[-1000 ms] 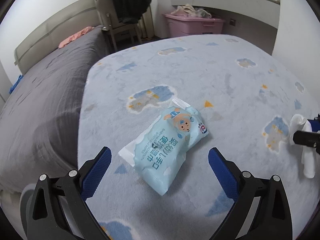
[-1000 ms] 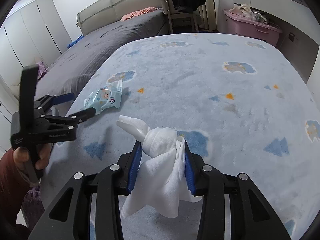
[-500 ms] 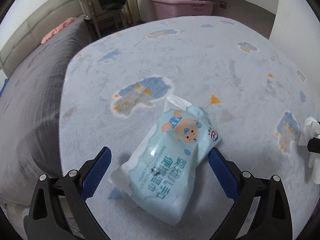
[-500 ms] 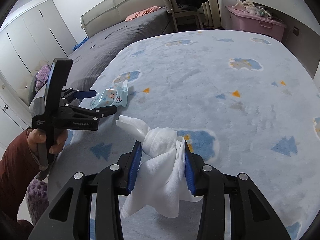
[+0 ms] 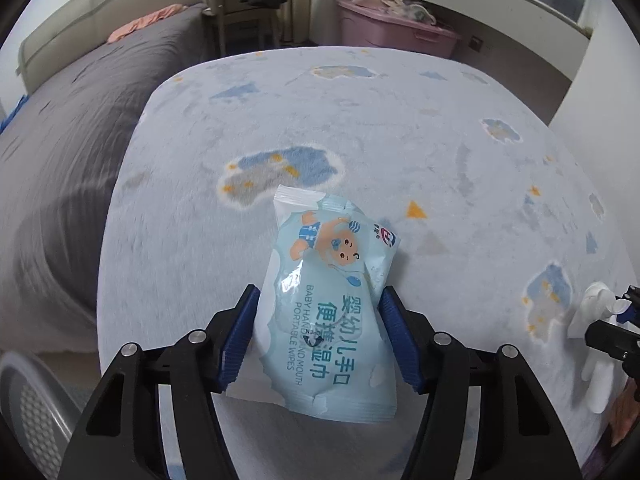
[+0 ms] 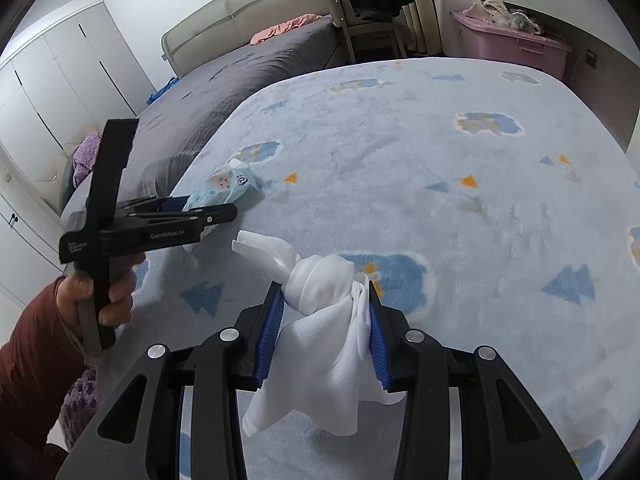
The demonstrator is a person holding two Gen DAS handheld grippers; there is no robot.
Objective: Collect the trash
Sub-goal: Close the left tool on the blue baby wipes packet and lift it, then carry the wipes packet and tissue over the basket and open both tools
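Note:
A pale blue pack of baby wipes [image 5: 328,312] lies on the cloud-patterned blue blanket [image 5: 400,120]. My left gripper [image 5: 318,296] straddles the pack's near half. Its jaws are closing and the blue pads [image 5: 240,336] touch both long sides, which look crinkled. The right wrist view shows the same pack [image 6: 224,186] at the blanket's left edge, with the hand-held left gripper [image 6: 212,212] on it. My right gripper [image 6: 326,292] is shut on a knotted white cloth wad [image 6: 320,320], held above the blanket. That wad [image 5: 596,312] also shows at the far right of the left wrist view.
A grey bed [image 5: 60,160] adjoins the blanket on the left. Behind stand a chair draped in dark clothes [image 6: 368,20] and a pink storage bin [image 5: 396,32]. A grey mesh basket [image 5: 28,400] sits low at the left. White wardrobes [image 6: 48,92] line the left wall.
The left gripper came down over the wipes pack and its jaws narrowed from wide open to touching both sides. The right gripper kept still with the white cloth.

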